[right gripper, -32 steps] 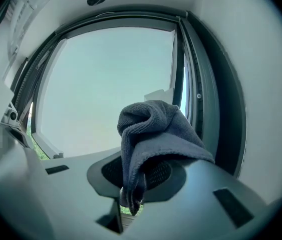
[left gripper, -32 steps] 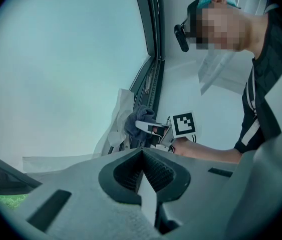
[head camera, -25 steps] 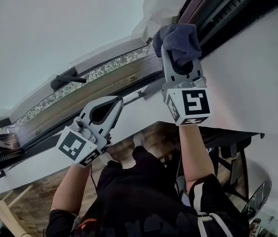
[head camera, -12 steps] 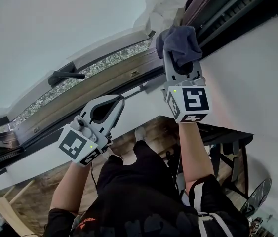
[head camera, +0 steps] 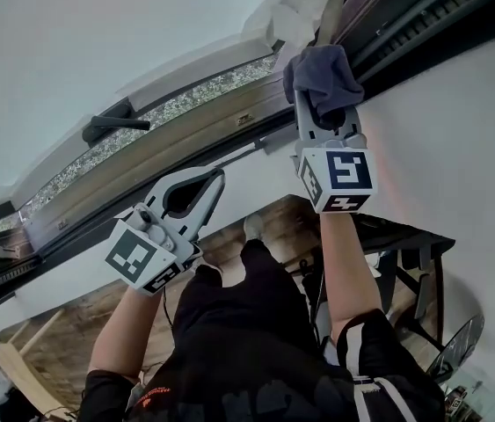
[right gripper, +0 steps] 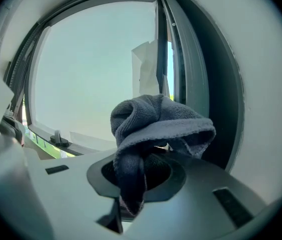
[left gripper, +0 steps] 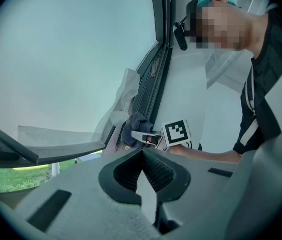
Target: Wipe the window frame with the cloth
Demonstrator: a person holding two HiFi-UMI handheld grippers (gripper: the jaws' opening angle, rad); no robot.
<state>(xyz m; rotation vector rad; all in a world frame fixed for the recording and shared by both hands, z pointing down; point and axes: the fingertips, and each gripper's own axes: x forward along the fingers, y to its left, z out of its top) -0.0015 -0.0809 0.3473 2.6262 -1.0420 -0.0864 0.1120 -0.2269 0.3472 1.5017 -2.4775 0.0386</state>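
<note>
A grey-blue cloth (head camera: 322,70) is bunched in my right gripper (head camera: 319,105), which is shut on it and presses it against the dark window frame (head camera: 229,134) near the frame's upper right corner. In the right gripper view the cloth (right gripper: 157,120) folds over the jaws and one tail hangs down between them; the frame's upright (right gripper: 181,79) is just behind. My left gripper (head camera: 217,177) is shut and empty, held below the frame against the white wall. The left gripper view shows its jaws closed together (left gripper: 142,152), with the cloth (left gripper: 136,124) and right gripper (left gripper: 150,136) beyond.
A black window handle (head camera: 109,127) sticks out from the sash at the left. Crumpled white sheeting (head camera: 293,7) hangs at the frame's corner. Below are the white wall (head camera: 458,139), a dark table (head camera: 405,240) and the wooden floor (head camera: 62,341).
The right gripper and cloth have slid a little up and right along the frame. The left gripper has drifted slightly the same way and stays shut.
</note>
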